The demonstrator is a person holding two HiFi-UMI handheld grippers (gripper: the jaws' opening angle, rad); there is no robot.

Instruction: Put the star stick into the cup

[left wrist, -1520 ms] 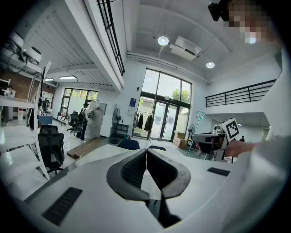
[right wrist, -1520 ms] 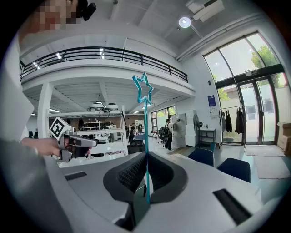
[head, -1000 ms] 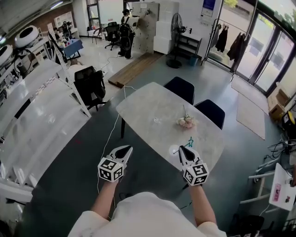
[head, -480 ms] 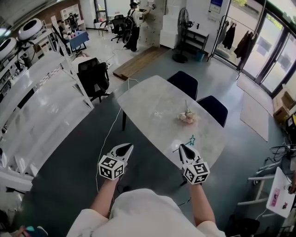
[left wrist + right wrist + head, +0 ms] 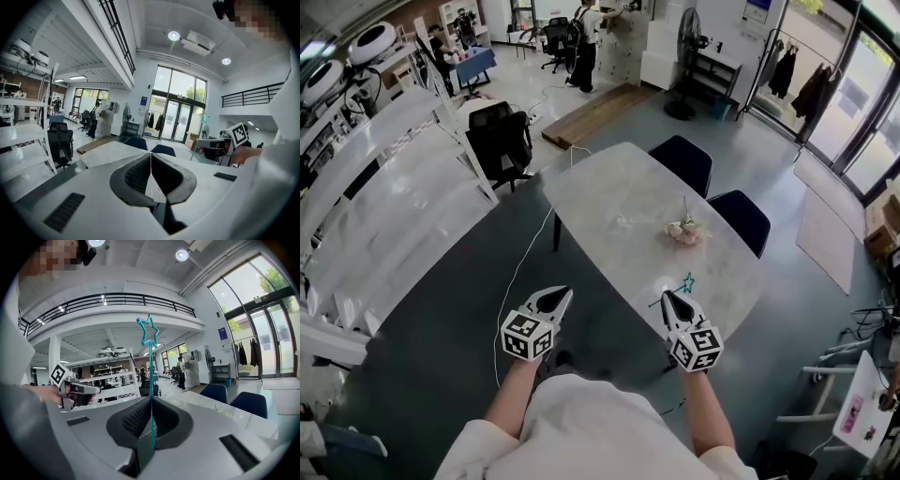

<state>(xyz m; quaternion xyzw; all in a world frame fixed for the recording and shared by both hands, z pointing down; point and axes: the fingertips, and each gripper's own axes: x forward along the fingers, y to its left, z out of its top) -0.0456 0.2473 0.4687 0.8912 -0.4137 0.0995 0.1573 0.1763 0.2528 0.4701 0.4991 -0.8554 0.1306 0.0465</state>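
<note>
My right gripper (image 5: 667, 298) is shut on the thin teal star stick (image 5: 151, 331), which stands upright from between the jaws. In the head view its star (image 5: 685, 281) shows just above the gripper's tip, over the near edge of the white marble table (image 5: 619, 202). My left gripper (image 5: 562, 293) is shut with nothing in it, held over the dark floor left of the table. From the left gripper view the star (image 5: 205, 118) rises above the right gripper (image 5: 220, 143). I cannot make out a cup in these frames.
A small bunch of pink flowers (image 5: 682, 231) lies on the table's right part, a tiny object (image 5: 623, 222) near its middle. Two dark chairs (image 5: 680, 159) (image 5: 741, 216) stand at the far side. A black office chair (image 5: 502, 141) and white shelving (image 5: 384, 216) are to the left.
The head view has drifted, so the table sits slightly further right and up. A small white thing beside the right gripper's tip earlier is now hidden. Both grippers hold their pose.
</note>
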